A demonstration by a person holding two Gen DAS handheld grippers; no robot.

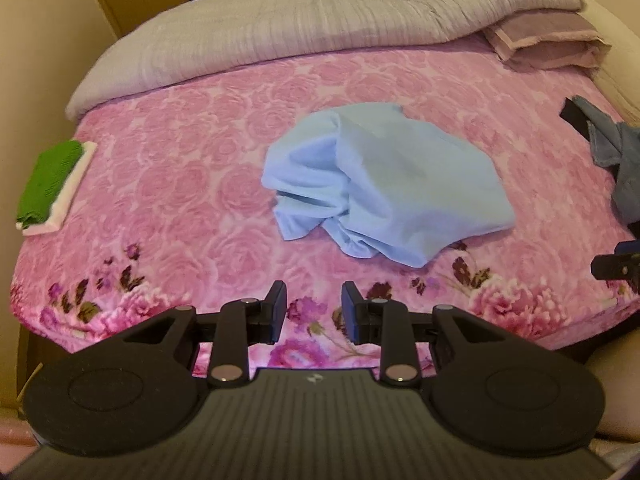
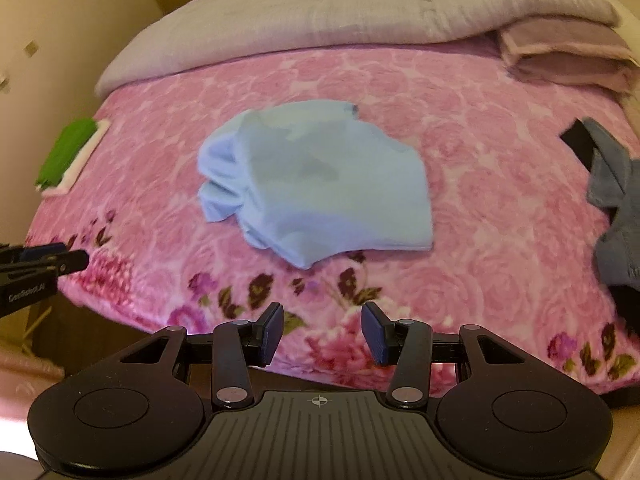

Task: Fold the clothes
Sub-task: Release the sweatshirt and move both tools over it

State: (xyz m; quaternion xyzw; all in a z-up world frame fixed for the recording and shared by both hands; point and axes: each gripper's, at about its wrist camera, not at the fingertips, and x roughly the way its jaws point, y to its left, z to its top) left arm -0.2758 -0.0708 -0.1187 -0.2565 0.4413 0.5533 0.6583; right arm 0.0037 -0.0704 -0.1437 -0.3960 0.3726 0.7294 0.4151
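A crumpled light blue garment lies in a heap in the middle of the pink floral bed. The right wrist view shows the same blue garment a little left of centre. My left gripper hangs open over the bed's near edge, short of the garment, with nothing between its fingers. My right gripper is also open and empty above the near edge. Each gripper shows at the side of the other's view: the right gripper and the left gripper.
A folded green cloth on a white one rests at the bed's left edge. Grey-blue and black clothes lie piled at the right edge. A grey quilt and a folded mauve blanket line the far side. A cream wall stands to the left.
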